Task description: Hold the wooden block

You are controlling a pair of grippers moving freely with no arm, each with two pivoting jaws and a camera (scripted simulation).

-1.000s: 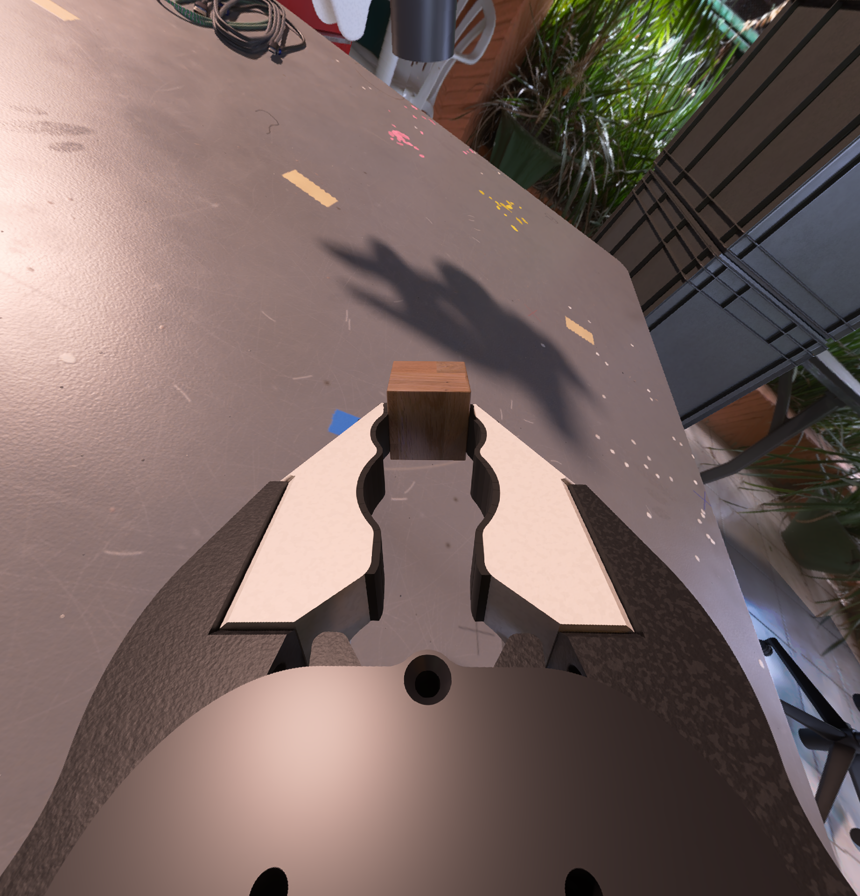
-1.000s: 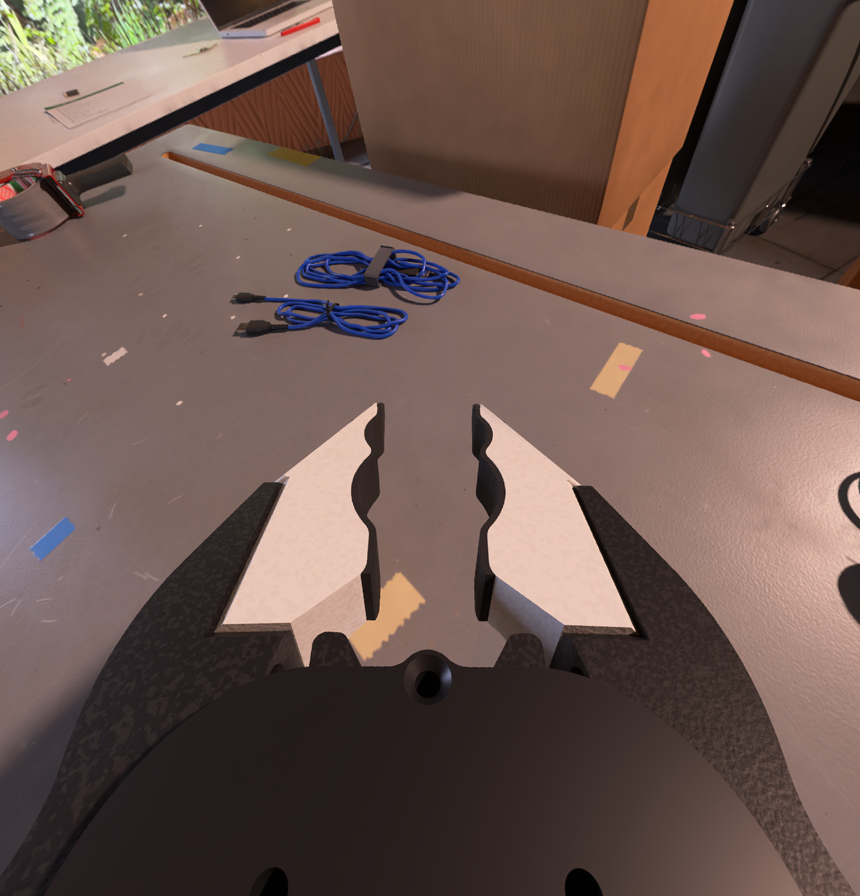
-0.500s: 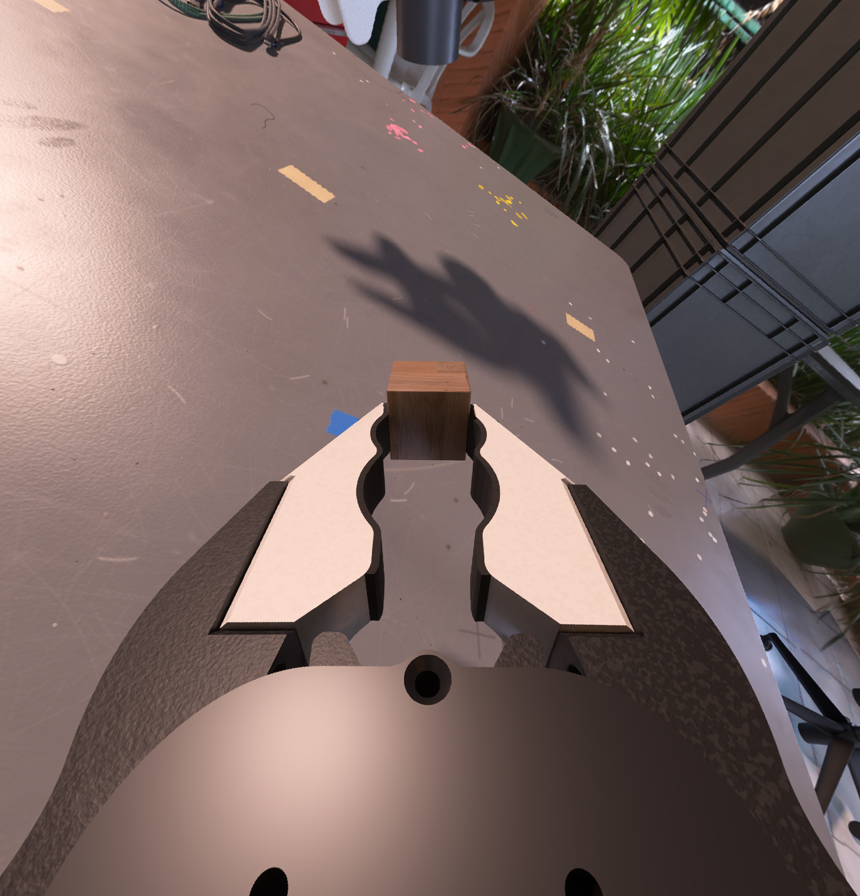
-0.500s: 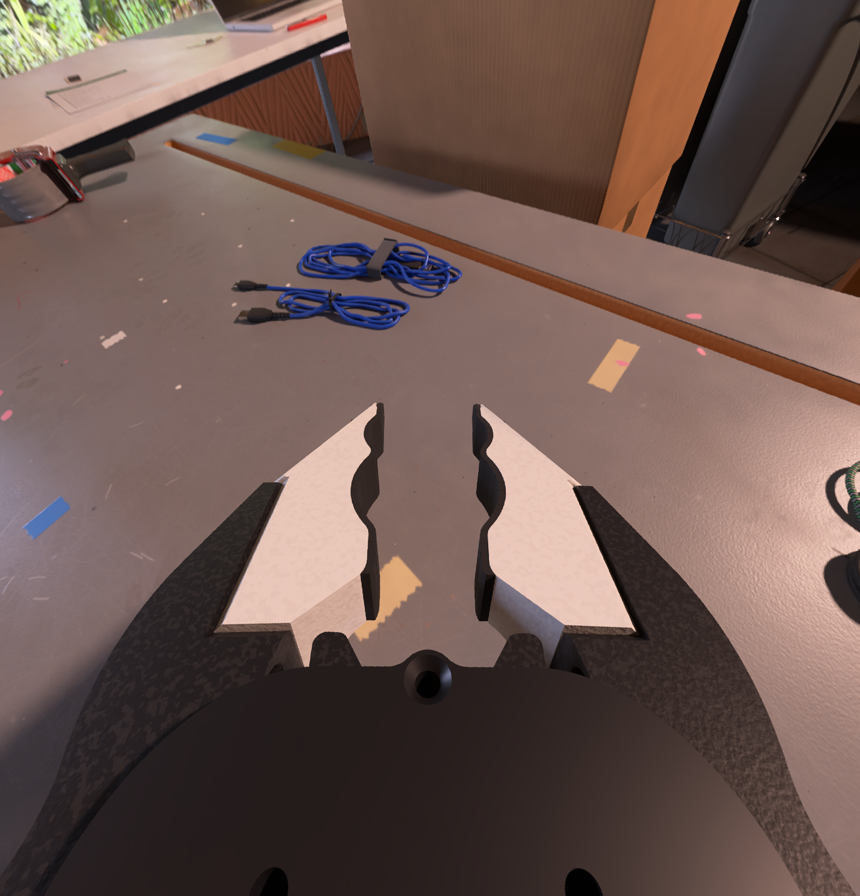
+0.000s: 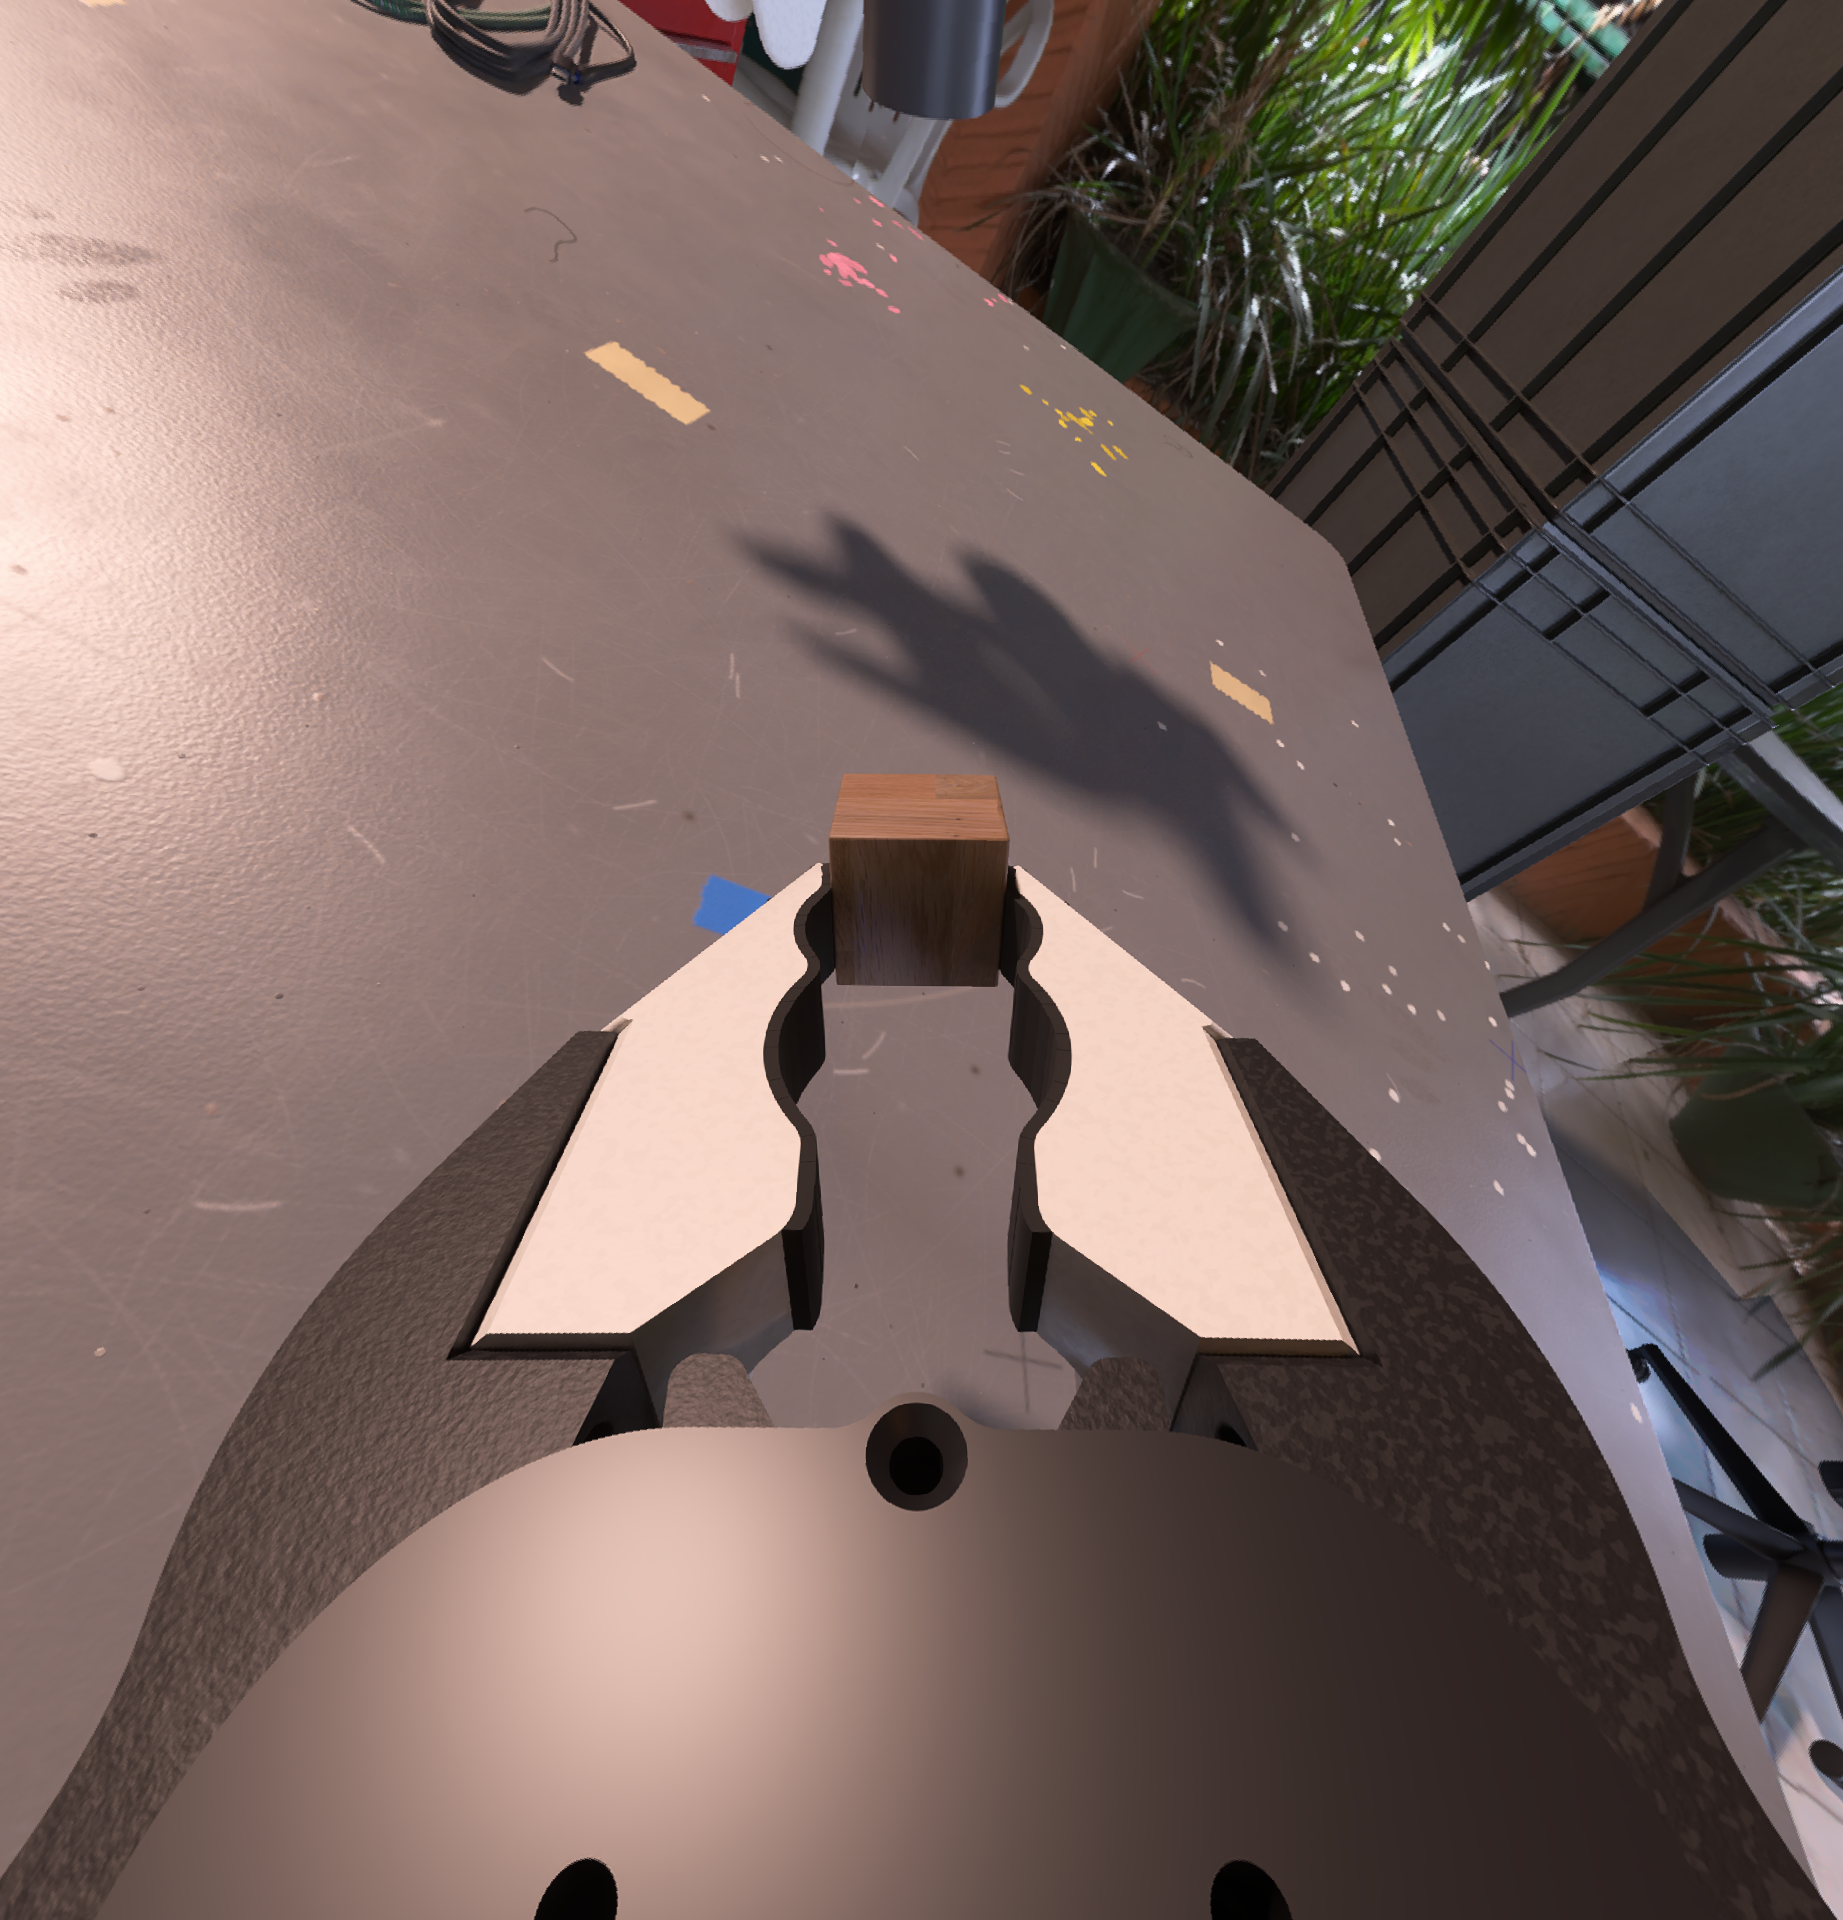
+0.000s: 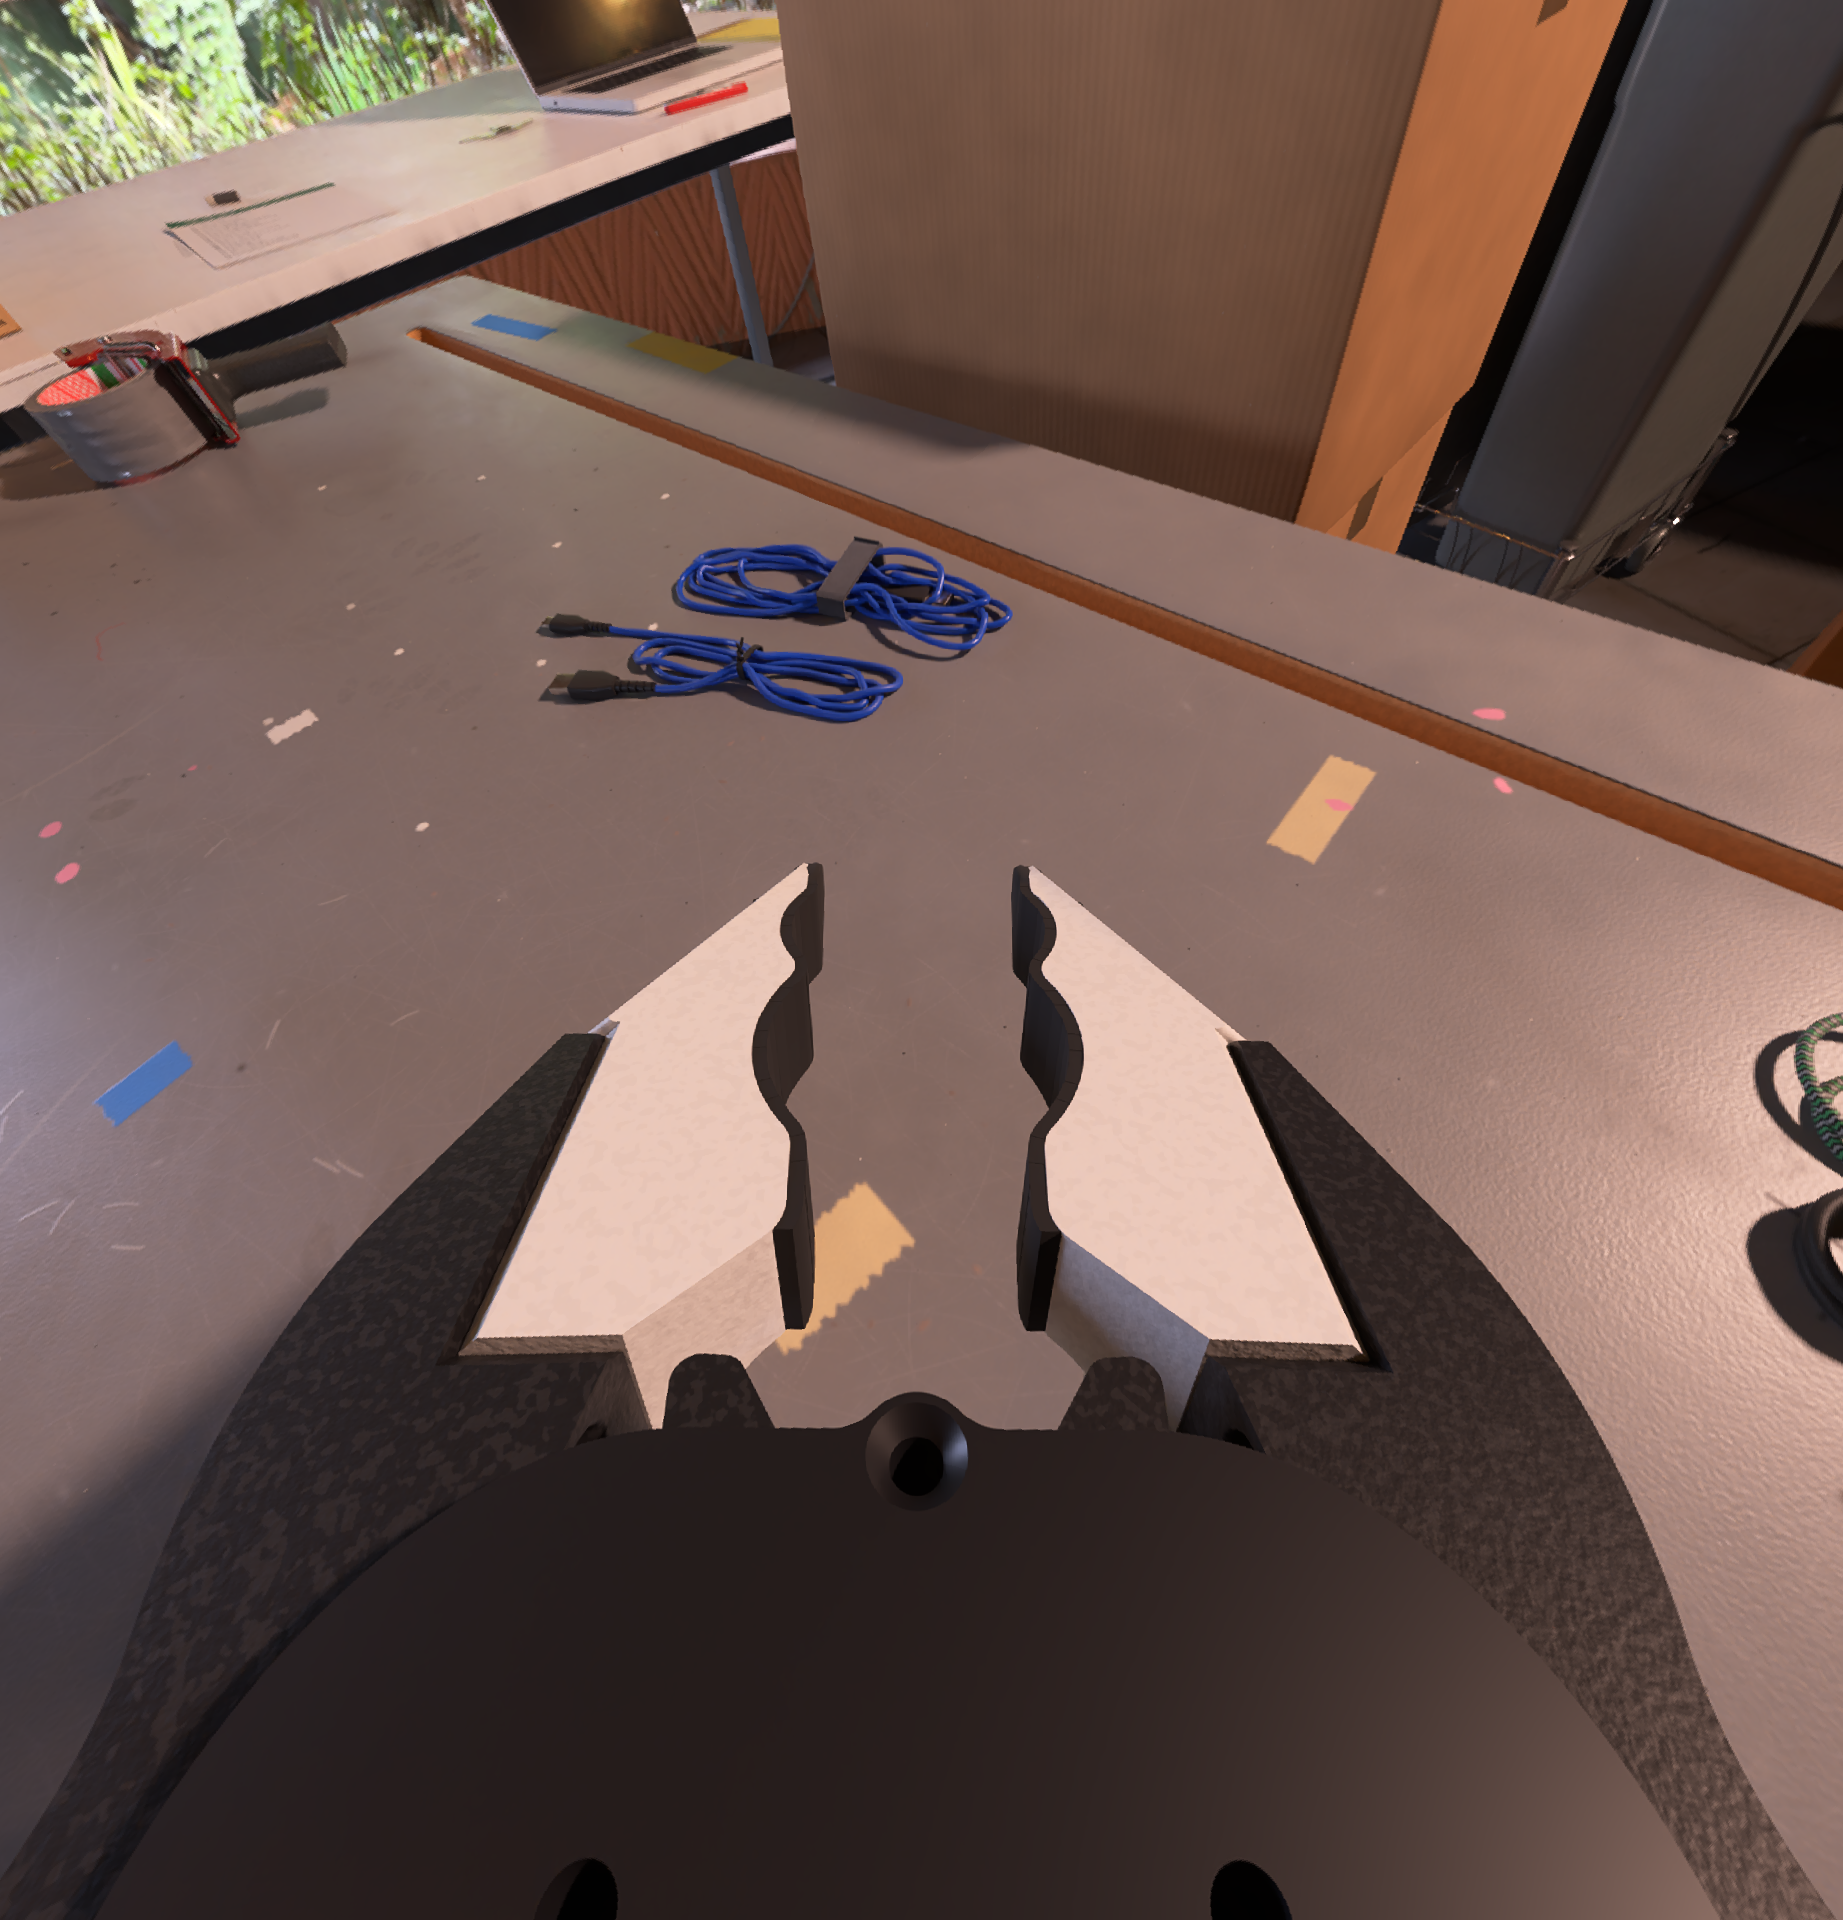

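Note:
The wooden block [image 5: 917, 914] is a small brown cube gripped between the tips of my left gripper [image 5: 916, 871]. Both fingers [image 5: 688, 1091] press its sides and it sits above the grey table [image 5: 325, 727]. The gripper's shadow lies on the table ahead and to the right. My right gripper [image 6: 917, 871] is open and empty, a little above the table [image 6: 377, 935]. The block does not show in the right wrist view.
Two blue cable bundles [image 6: 792, 644] lie ahead of the right gripper. A tape dispenser [image 6: 127, 416] is at far left and a coiled cord [image 6: 1831, 1143] at the right edge. A wooden strip [image 6: 1208, 644] crosses the table. In the left wrist view the table edge [image 5: 1416, 831] drops off on the right.
The left gripper stays shut on the block and has drifted only slightly over the table. The right gripper's view has shifted a little, with the table scene sliding right; it stays open.

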